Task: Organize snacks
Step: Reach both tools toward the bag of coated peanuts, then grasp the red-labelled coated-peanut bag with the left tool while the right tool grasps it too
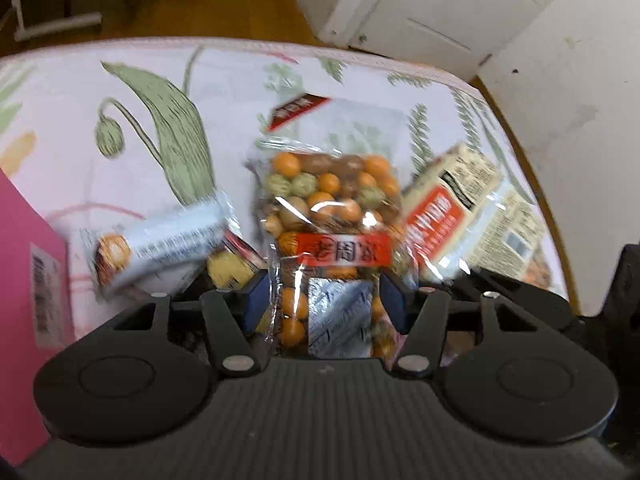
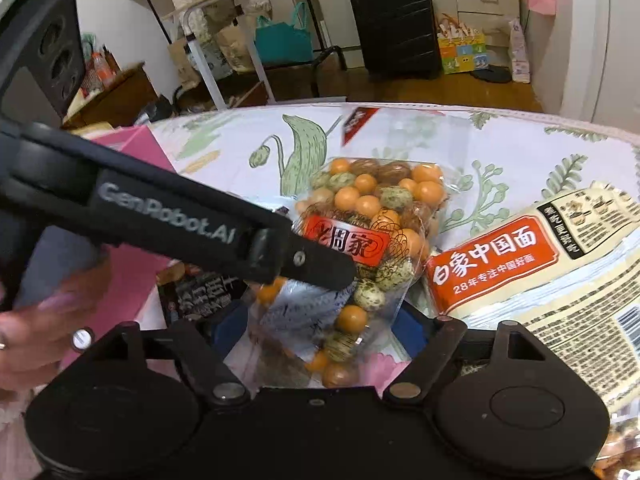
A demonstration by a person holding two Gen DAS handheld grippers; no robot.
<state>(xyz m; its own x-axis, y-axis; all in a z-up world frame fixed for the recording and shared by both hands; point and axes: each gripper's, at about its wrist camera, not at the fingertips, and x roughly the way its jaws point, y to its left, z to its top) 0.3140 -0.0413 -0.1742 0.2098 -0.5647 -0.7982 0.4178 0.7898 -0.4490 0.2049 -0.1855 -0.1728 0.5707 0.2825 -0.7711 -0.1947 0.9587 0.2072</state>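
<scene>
A clear bag of orange, green and brown coated nuts [image 1: 332, 208] with a red label lies on the floral cloth. My left gripper [image 1: 324, 300] has its blue pads on either side of the bag's lower end and looks shut on it. In the right wrist view the same bag [image 2: 372, 216] lies between my right gripper's [image 2: 324, 332] open blue pads, and the left gripper's black arm [image 2: 192, 224] crosses over it. A noodle pack [image 2: 532, 264] with a red label lies to the right, also in the left wrist view [image 1: 452, 212]. A white snack bar [image 1: 160, 244] lies left.
A pink box [image 1: 28, 280] stands at the left, also seen in the right wrist view [image 2: 136, 272]. A dark packet [image 2: 200, 300] lies under the left gripper. The bed edge [image 1: 280, 46] is at the back, with a black suitcase [image 2: 394, 24] and shelves beyond.
</scene>
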